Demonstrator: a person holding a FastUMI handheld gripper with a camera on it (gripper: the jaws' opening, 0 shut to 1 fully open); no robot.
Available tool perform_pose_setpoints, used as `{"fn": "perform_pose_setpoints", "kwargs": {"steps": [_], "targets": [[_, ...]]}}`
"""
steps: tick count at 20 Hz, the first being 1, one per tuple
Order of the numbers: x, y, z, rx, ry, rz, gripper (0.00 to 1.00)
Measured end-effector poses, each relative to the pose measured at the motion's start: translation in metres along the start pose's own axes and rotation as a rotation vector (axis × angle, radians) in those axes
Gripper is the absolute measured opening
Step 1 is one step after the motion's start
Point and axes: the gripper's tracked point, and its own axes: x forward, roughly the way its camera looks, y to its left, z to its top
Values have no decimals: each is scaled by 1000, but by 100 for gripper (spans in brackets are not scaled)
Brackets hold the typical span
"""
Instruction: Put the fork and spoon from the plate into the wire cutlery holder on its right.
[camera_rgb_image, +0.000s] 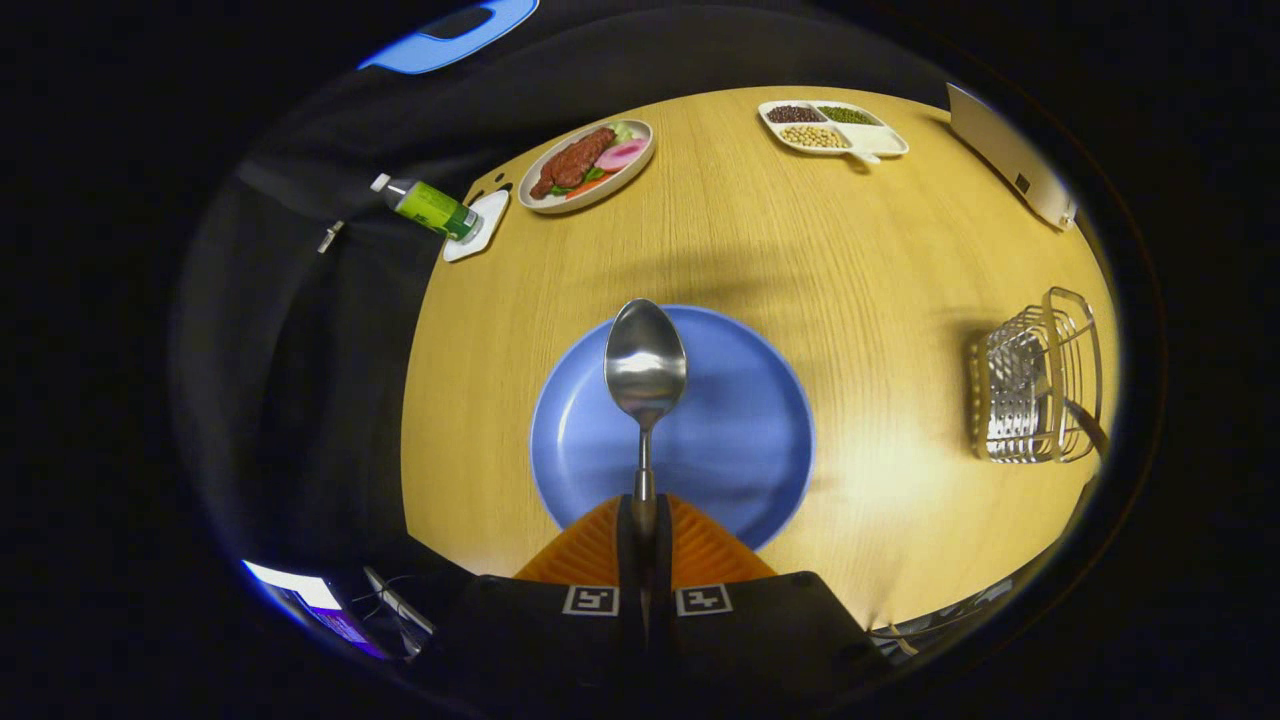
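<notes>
Steel, polished and mirror-bright, the spoon (645, 375) stands straight out ahead of the gripper (645, 525), whose fingers are closed narrow on its thin handle at the lower centre of the frame. I judge it light and rigid but slick; held this far back on the handle, the heavier bowl could make it pivot or slip, so a firm squeeze matters. Its bowl hangs over the blue plate (720, 450), which lies just beyond the fingers with nothing else on it; I see no fork there. At the right of the frame, well apart from the plate, stands the wire cutlery holder (1035, 385), with bare wooden table (880, 300) between and nothing blocking the way. Farther off, upper left, are a bottle (428, 207) and a plate of food (587, 165); top centre-right, a divided dish (832, 127).
</notes>
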Motion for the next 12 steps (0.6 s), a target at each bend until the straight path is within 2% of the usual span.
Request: {"fn": "perform_pose_setpoints", "kwargs": {"steps": [5,9,12], "targets": [[-73,-41,18,-32,16,16,6],[-123,-104,30,-106,64,-94,6],[-146,-136,33,-91,151,-116,6]]}}
